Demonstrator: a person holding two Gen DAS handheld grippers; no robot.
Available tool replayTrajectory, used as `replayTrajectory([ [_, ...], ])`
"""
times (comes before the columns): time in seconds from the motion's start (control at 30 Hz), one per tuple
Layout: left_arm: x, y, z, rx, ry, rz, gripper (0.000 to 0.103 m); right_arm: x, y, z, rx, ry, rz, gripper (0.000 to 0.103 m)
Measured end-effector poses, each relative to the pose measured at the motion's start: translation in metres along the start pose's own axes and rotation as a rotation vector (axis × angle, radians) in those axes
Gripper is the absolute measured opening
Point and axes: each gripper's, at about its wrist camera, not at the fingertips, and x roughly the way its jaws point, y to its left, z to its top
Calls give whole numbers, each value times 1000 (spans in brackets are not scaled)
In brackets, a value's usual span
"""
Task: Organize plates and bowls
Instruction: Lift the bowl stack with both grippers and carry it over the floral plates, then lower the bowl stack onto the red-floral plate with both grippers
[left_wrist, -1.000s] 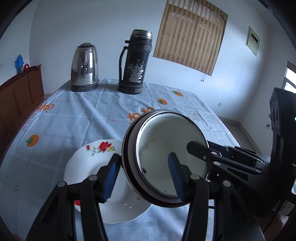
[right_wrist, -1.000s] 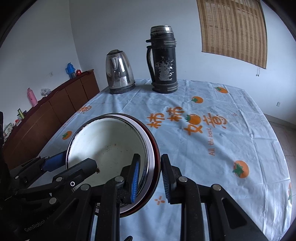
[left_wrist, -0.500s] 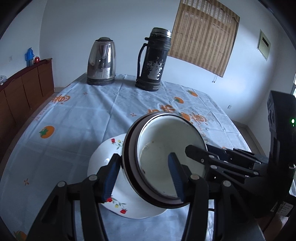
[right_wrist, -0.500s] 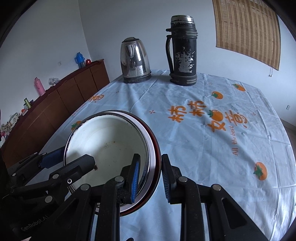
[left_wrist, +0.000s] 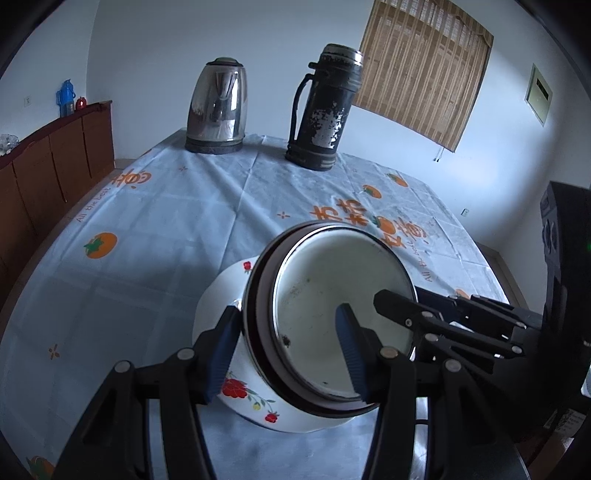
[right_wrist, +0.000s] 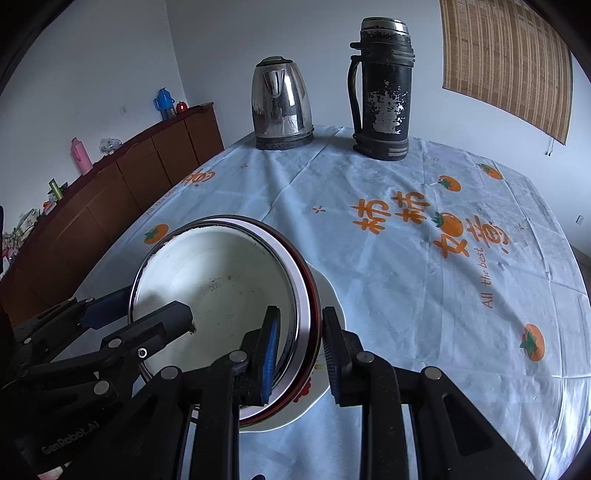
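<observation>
both grippers (left_wrist: 284, 347) (right_wrist: 299, 347) lower over plate (left_wrist: 221, 295)

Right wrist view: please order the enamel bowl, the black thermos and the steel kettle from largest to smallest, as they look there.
1. enamel bowl, although it is nearest the camera, which enlarges it
2. black thermos
3. steel kettle

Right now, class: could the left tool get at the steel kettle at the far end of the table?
Probably not: the left tool is clamped on the enamel bowl, and the kettle stands far across the table.
</observation>
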Motion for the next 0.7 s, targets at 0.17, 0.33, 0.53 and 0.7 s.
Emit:
replayTrajectory([
  [0.17,3,4,-2,-10,15,-5,52,6,0,1,-3,17,-4,25],
  [0.33,6,10,-3,-19,26,-3,52,11,5,1,-11,30,-3,25],
  [0.53,13,15,-4,-39,54,-22,52,15,6,3,-15,43,-7,25],
  [0.7,19,14,-6,-36,70,-30,52,16,4,3,-12,45,-14,25],
])
